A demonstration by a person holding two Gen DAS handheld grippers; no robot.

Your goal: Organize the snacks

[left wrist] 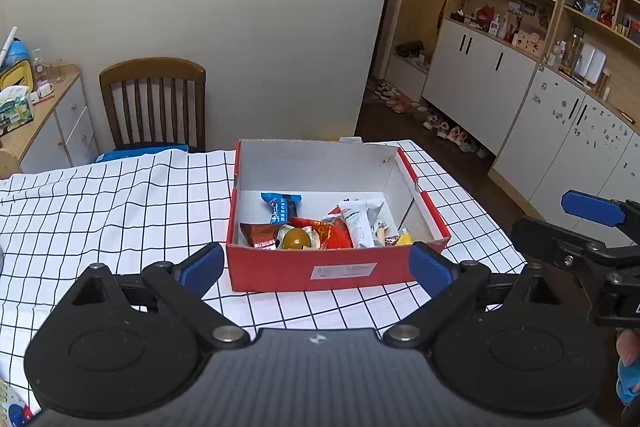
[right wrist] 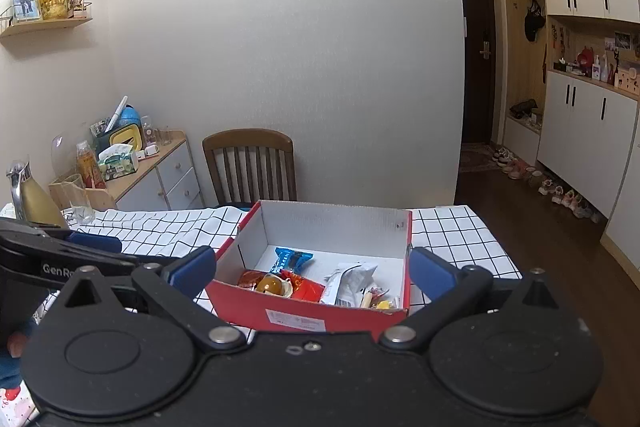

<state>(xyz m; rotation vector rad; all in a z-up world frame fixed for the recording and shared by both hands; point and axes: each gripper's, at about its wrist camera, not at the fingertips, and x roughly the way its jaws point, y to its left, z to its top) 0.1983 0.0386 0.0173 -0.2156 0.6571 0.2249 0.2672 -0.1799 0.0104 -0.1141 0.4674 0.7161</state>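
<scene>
A: Left to right. Your left gripper (left wrist: 316, 265) hangs over the checked bench (left wrist: 100, 207) just short of the red box (left wrist: 340, 273), jaws spread wide, nothing between the pads. Your right gripper (right wrist: 313, 269) sits just beside it on the right, jaws equally wide, also empty. The box stands open on the bench, near wall facing you.

B: Where are the snacks?

A: All bunched in the near half of the box. The far half is bare white floor.

B: Count them.

A: One brown pouch at left (left wrist: 256, 235). One blue wrapper (left wrist: 280, 207) behind it. One round amber jelly cup (left wrist: 295, 238). One red packet (left wrist: 328, 231). One white-and-green sachet (left wrist: 360, 225). A cluster of small sweets in the right corner (left wrist: 394, 237), at least two; too small to count surely. One box, two grippers.

B: Risks?

A: Likely three. With jaws this wide, either outer finger could clip the box wall and shove it across the loose, wrinkled cloth. The wrappers overlap, so a pinch may lift two, or drag the cup over. And your grippers ride close together; reaching in at once could knock them.
</scene>
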